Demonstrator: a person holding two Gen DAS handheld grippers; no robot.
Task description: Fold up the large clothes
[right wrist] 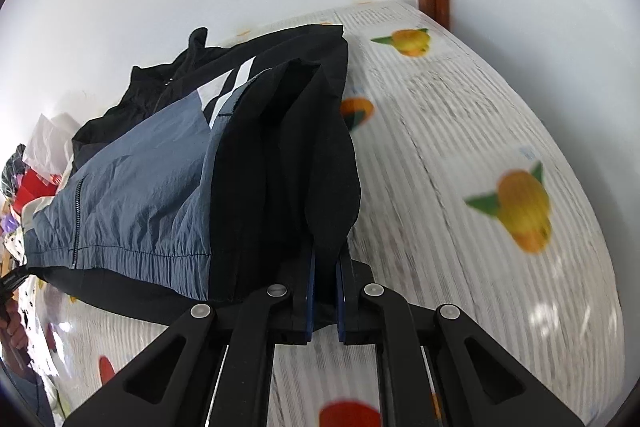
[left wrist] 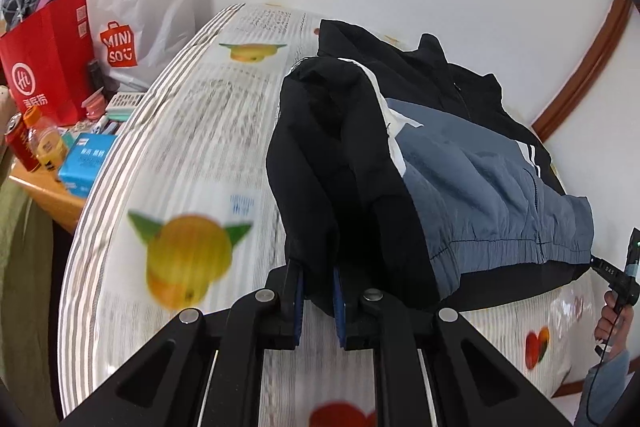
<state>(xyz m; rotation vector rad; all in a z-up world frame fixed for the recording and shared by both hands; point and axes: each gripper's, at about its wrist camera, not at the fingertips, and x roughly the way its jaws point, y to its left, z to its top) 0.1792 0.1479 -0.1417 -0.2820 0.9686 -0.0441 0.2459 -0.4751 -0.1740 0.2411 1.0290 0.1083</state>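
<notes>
left gripper (left wrist: 318, 293): jaws nearly shut, blue pads pinching a black sleeve end of the jacket (left wrist: 472, 163).
right gripper (right wrist: 325, 301): likewise clamped on black fabric at the jacket's opposite side edge.
jacket place: spread on the fruit-print cover (left wrist: 192, 155) of the bed, collar toward the wall, hem toward the grippers.
jacket handling: looks light, thin and crinkly, probably slick; it drapes limp and will sag between holds.
where to hold: sleeve cuffs and elastic hem, gathered thick so the pads bite.
risk: smooth cloth may slip out if pulled hard.
beside the jacket: red bag (left wrist: 48, 67) on a side table.
</notes>
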